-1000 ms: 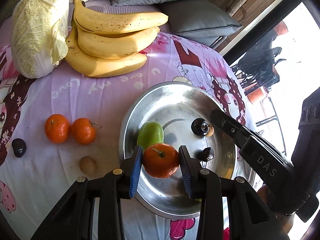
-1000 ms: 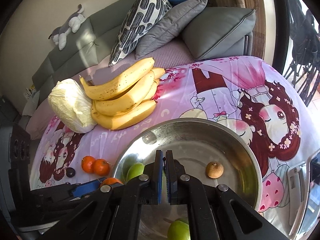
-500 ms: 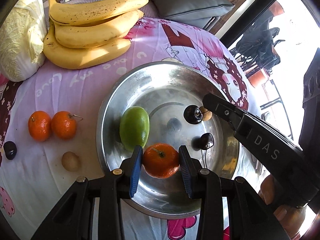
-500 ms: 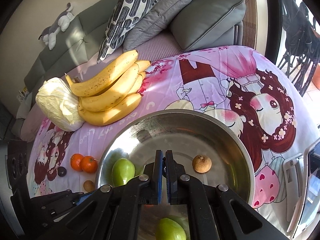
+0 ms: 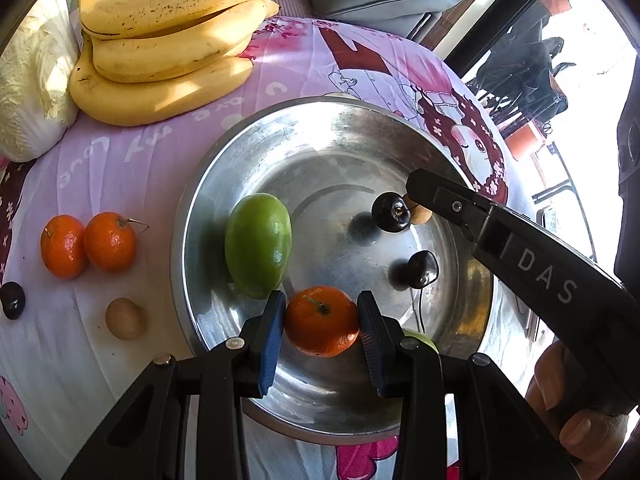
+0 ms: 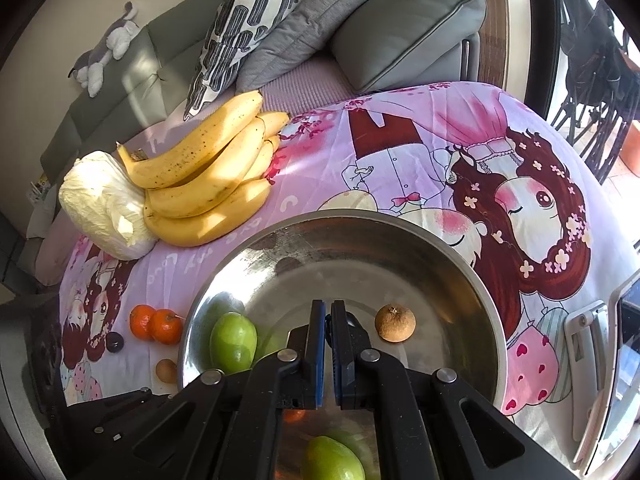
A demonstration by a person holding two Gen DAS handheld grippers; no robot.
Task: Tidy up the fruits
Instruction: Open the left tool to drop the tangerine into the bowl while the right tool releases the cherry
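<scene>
My left gripper (image 5: 322, 322) is shut on a tangerine (image 5: 321, 320) and holds it over the near part of the steel bowl (image 5: 208, 184). In the bowl lie a green fruit (image 5: 258, 245), a dark cherry (image 5: 424, 268) and a brown longan (image 6: 394, 323). My right gripper (image 6: 328, 320) is shut on the stem of a second cherry (image 5: 391, 213), which hangs over the bowl's middle. Two tangerines (image 5: 86, 244), a longan (image 5: 123, 319) and a cherry (image 5: 12, 301) lie on the cloth left of the bowl.
A bunch of bananas (image 5: 160, 48) and a cabbage (image 5: 28, 80) lie at the back left on the pink cartoon cloth (image 6: 440, 152). Grey cushions (image 6: 400, 36) and a sofa stand behind. Another green fruit (image 6: 332, 460) lies at the bowl's near edge.
My left gripper has carried the tangerine forward from the bowl's rim to further over the bowl. My right gripper with the cherry has stayed over the bowl.
</scene>
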